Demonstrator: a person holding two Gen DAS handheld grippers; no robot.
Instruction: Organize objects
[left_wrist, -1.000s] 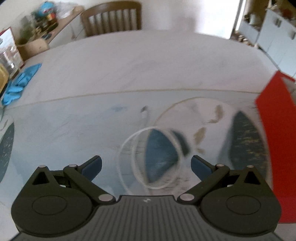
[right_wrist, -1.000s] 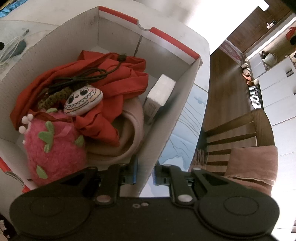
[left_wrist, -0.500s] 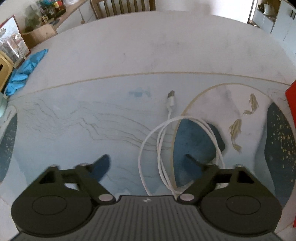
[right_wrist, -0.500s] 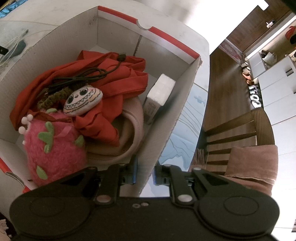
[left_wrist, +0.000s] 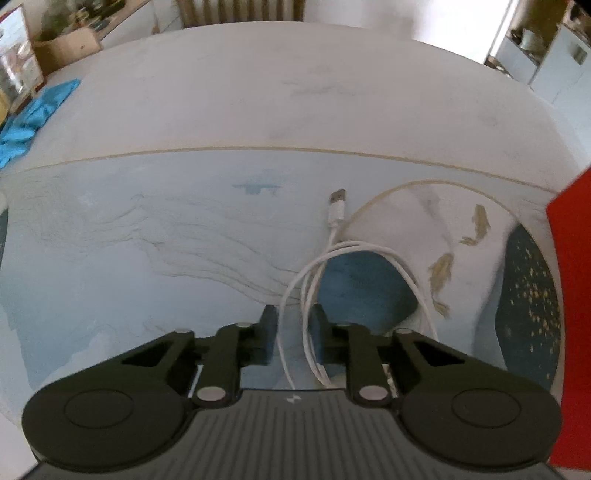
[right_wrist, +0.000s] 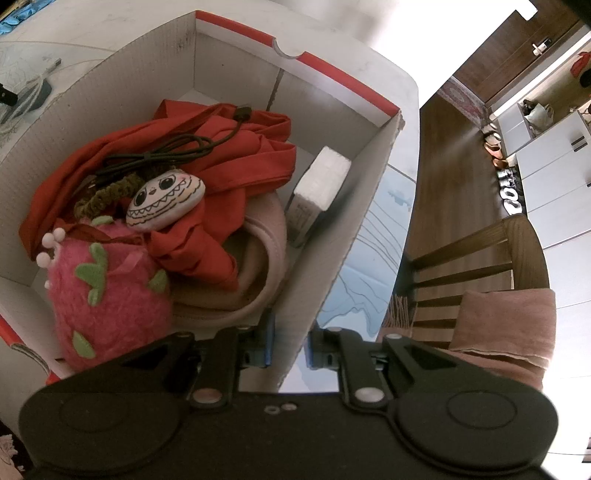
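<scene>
A coiled white USB cable (left_wrist: 334, 258) lies on the blue patterned tablecloth (left_wrist: 147, 251). My left gripper (left_wrist: 293, 319) has its jaws closed around the near strands of the coil. My right gripper (right_wrist: 290, 339) is shut on the near wall of a red-and-white cardboard box (right_wrist: 354, 206). The box holds a red cloth (right_wrist: 229, 177), a pink strawberry plush (right_wrist: 107, 291), a painted face stone (right_wrist: 166, 203), a dark cable (right_wrist: 173, 151), a beige item (right_wrist: 258, 266) and a small white box (right_wrist: 321, 184). The white cable also shows far left in the right wrist view (right_wrist: 33, 88).
The box's red side (left_wrist: 570, 295) stands at the right edge of the left wrist view. A blue cloth (left_wrist: 33, 114) lies at the table's far left. A wooden chair (right_wrist: 476, 266) with a pink cloth (right_wrist: 506, 325) stands beside the table.
My left gripper has lowered onto the white cable and its jaws have closed from wide open onto the coil's strands. My right gripper and the box have not moved.
</scene>
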